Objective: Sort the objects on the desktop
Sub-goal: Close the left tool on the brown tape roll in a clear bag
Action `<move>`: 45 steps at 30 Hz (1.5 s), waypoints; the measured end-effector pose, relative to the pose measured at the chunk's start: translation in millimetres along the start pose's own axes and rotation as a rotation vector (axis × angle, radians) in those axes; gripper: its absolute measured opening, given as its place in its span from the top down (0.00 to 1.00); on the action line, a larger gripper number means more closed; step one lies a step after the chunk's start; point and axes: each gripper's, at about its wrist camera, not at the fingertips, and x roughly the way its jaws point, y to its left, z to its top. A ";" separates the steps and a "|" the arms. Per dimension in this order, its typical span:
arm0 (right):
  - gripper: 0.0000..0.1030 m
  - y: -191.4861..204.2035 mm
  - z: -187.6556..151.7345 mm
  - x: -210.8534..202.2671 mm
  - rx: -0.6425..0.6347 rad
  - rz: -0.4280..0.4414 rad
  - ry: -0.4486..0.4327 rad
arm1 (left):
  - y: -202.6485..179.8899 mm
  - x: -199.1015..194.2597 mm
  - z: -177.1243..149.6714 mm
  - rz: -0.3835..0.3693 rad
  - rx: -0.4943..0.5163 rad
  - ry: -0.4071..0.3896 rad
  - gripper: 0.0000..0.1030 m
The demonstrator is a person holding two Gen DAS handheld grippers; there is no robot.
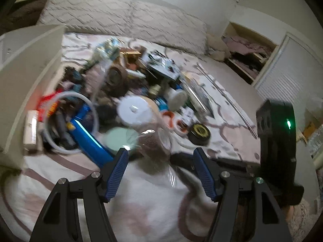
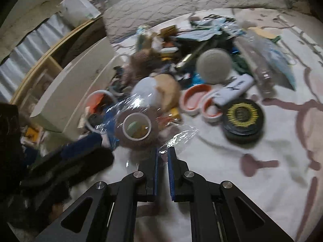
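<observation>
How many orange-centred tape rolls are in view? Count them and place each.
2. The larger roll lies on the bedspread at the pile's near edge; the smaller roll sits right beside it, between it and the black disc. The pile may hide more.

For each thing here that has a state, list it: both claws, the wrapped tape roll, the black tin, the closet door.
Right claw: shut on the clear wrap of the tape roll.
Left claw: open, fingers either side of the wrapped roll, not pressing.
Brown tape roll: inside clear wrap, hole facing the right camera.
Black tin: lid on, lying flat on the blanket.
Closet door: slid partly open, shelves showing.
</observation>
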 end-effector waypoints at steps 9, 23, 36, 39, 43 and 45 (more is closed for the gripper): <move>0.90 -25.4 -1.1 -16.3 0.100 -0.010 -0.042 | 12.4 0.7 18.1 0.090 0.050 -0.041 0.44; 0.90 -36.0 -0.2 -20.1 0.145 -0.070 -0.039 | 1.8 30.9 4.4 0.105 0.133 0.064 0.82; 0.90 1.7 6.8 11.5 0.051 0.025 0.029 | 14.0 14.6 -4.3 0.108 0.109 0.061 0.83; 0.90 10.7 10.1 18.6 0.032 0.050 0.040 | 23.8 3.5 -3.9 0.115 0.089 0.041 0.83; 0.90 22.5 12.7 30.9 0.013 0.082 0.063 | 30.8 -11.0 -0.3 0.135 0.085 0.001 0.83; 0.90 25.0 11.5 35.3 0.012 0.087 0.070 | 30.4 -16.0 3.0 0.133 0.094 -0.019 0.81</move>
